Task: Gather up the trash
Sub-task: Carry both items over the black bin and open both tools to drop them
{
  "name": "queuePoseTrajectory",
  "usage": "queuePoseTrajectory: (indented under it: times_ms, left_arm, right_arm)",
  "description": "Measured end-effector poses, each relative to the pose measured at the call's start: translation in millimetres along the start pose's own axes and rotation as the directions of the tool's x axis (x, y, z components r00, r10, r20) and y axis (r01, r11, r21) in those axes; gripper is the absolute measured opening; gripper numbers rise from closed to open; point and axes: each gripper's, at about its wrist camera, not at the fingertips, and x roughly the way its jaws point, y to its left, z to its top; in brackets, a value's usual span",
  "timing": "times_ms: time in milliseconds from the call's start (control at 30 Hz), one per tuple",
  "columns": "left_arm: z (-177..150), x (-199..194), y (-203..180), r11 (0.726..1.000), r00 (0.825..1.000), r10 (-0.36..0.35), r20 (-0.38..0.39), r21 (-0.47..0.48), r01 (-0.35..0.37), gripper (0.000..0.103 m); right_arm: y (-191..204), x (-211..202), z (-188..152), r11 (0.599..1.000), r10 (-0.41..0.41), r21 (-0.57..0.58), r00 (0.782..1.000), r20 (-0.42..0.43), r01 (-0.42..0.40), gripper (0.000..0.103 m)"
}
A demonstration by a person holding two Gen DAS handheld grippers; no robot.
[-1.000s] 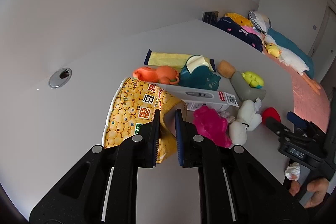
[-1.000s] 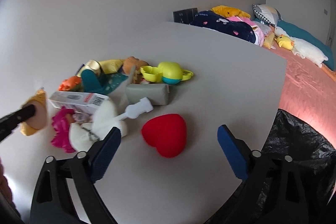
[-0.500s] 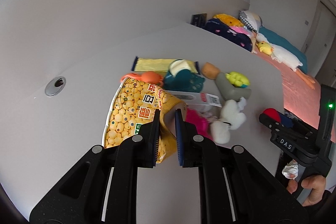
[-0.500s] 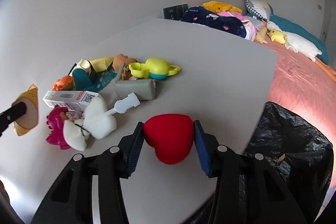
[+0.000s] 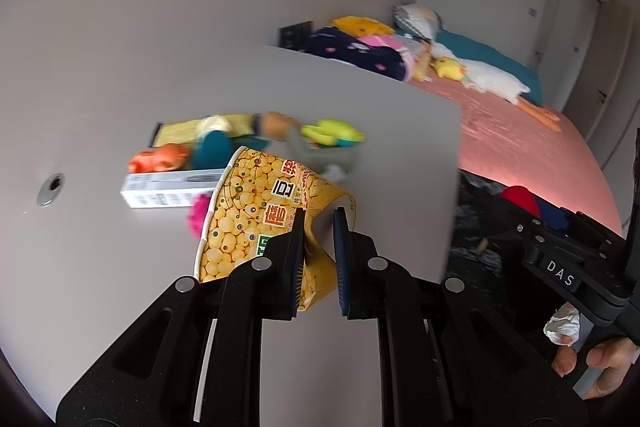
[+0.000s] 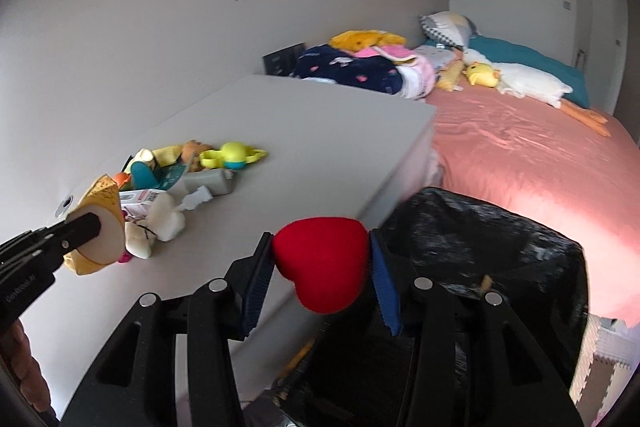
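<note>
My left gripper [image 5: 318,251] is shut on the rim of a yellow printed paper cup [image 5: 256,215], held tilted above the white table [image 5: 380,131]. The same cup [image 6: 102,223] shows at the left of the right wrist view. My right gripper [image 6: 320,239] is shut on a red plush heart [image 6: 322,267], held off the table beyond its front edge. Just right of the heart gapes a black trash bag [image 6: 480,259]. In the left wrist view the heart [image 5: 520,197] hangs over that bag [image 5: 476,227].
On the table lies a pile: a white box [image 5: 168,187], an orange toy [image 5: 160,159], a yellow-green toy [image 6: 234,155], a grey tube [image 6: 210,183] and white plush [image 6: 166,223]. A pink bed [image 6: 520,163] with plush toys stands to the right.
My right gripper shut on the red heart and lifted it off the table toward the black bag. My left gripper carried the yellow cup to the right, nearer the table's edge.
</note>
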Motion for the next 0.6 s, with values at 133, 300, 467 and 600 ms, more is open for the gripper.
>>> queuePoseTrajectory:
  times_ms: [133, 300, 467, 600]
  left_arm:
    - [-1, 4, -27, 0.999, 0.999, -0.034, -0.007, 0.036, 0.034, 0.013]
    - [-3, 7, -62, 0.994, 0.997, -0.074, -0.017, 0.084, 0.075, 0.013]
    - [-6, 16, -92, 0.986, 0.993, -0.111, -0.043, 0.119, 0.115, 0.013]
    - [-10, 24, -116, 0.977, 0.987, -0.143, -0.071, 0.15, 0.152, 0.013]
  right_arm:
    - [-26, -17, -6, 0.999, -0.029, 0.03, 0.999, 0.015, 0.029, 0.049]
    - [-54, -33, -13, 0.996, -0.062, 0.066, 0.998, 0.026, 0.06, 0.049]
    - [-82, -45, -20, 0.99, -0.102, 0.104, 0.994, 0.028, 0.098, 0.049]
    - [-102, -52, -26, 0.983, -0.133, 0.132, 0.991, 0.027, 0.129, 0.049]
